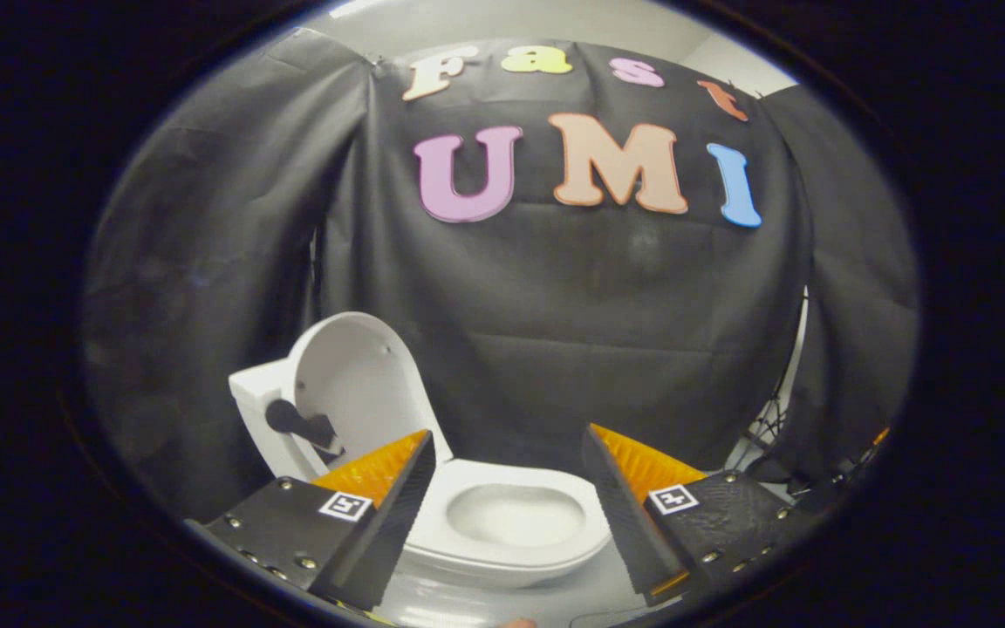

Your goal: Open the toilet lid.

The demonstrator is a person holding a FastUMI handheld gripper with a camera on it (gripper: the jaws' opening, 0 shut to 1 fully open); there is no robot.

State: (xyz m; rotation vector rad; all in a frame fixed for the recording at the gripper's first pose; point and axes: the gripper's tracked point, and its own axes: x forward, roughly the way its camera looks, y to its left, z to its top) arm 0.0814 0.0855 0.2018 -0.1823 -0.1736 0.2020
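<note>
Gripper: the gripper (pixel 507 471) is released — its two fingers (pixel 389 515) stand wide apart, holding nothing and touching nothing.
Toilet: a white toilet (pixel 502 558) stands just ahead of the fingers, low against the booth's black cloth wall (pixel 555 349); its bowl opening shows in the gap between the fingers.
Seat: the seat ring (pixel 468 488) lies flat on the bowl, uncovered.
Toilet lid: the toilet lid (pixel 363 375) is already up — it stands nearly upright at the back of the bowl, beyond the left finger, its pale inner face turned toward the camera.
Handle: a dark handle-like piece (pixel 297 423) sticks out from the lid's lower left part, just above the left finger's tip.
Cistern: a white cistern (pixel 254 401) shows behind the lid.
</note>
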